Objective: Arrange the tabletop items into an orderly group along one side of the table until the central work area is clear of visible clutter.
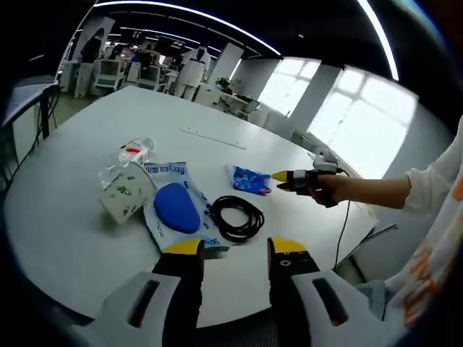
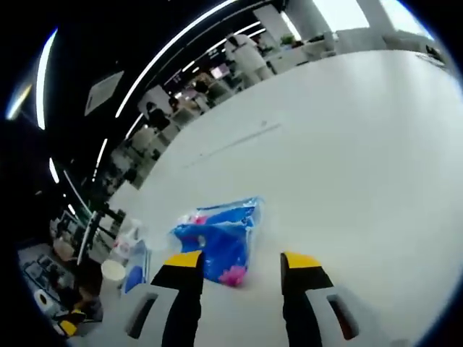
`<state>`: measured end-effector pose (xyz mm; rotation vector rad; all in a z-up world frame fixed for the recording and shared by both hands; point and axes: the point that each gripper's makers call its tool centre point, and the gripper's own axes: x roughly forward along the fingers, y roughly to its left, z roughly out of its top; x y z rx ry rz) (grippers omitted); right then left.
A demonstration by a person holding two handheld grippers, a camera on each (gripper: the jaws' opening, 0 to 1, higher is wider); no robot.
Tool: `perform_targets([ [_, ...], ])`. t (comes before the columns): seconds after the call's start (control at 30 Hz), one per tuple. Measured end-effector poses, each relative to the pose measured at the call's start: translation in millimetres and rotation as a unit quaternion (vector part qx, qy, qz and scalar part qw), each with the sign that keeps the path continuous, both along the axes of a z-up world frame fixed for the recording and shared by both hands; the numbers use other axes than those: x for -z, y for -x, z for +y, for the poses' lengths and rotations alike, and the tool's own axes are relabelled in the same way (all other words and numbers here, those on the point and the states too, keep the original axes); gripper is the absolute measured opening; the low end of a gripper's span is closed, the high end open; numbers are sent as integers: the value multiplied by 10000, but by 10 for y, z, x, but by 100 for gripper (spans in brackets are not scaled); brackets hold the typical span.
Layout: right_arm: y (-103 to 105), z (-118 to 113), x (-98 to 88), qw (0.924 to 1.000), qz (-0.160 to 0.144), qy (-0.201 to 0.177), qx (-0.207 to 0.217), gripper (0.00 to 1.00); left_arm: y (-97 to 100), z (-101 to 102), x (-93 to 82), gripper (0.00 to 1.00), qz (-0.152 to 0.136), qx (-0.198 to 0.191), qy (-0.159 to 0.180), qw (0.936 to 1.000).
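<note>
While the left gripper hangs over the near edge of the white counter, its yellow-tipped jaws stand apart with nothing between them. Ahead of it, close to that edge, lies a small cluster: a black coiled cable, touching it a blue-and-white packet with a dark blue oval pad on top, a white cup with green print tipped on its side against the packet, and a clear plastic bottle with a red label just behind the cup. Nearer the counter's right edge a blue snack bag lies apart from the cluster. A long pale strip lies well beyond, toward the counter's middle.

From the right, the left gripper view also takes in the right gripper, held in a hand with a pale sleeve, its tips just beside the blue snack bag; from this side I cannot tell how wide its jaws stand.

That is settled by the right gripper view: the right gripper has its jaws apart and empty, low over the counter, with the blue snack bag lying just ahead of the left jaw, pink print showing at its near end. The rest of the cluster is small and blurred near that view's lower left.
</note>
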<state>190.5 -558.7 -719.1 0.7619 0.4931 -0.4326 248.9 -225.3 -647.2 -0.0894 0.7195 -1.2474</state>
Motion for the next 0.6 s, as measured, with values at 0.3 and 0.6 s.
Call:
perform_targets([
  [0.3,276,329,-97,9998,-179,0,108,54,-203,62,45,51,-261,157,-93,9995],
  [0.6,518,594,-341,9984,-444,148,317,58,-463,90,33,69,-663,172,-160,9975],
])
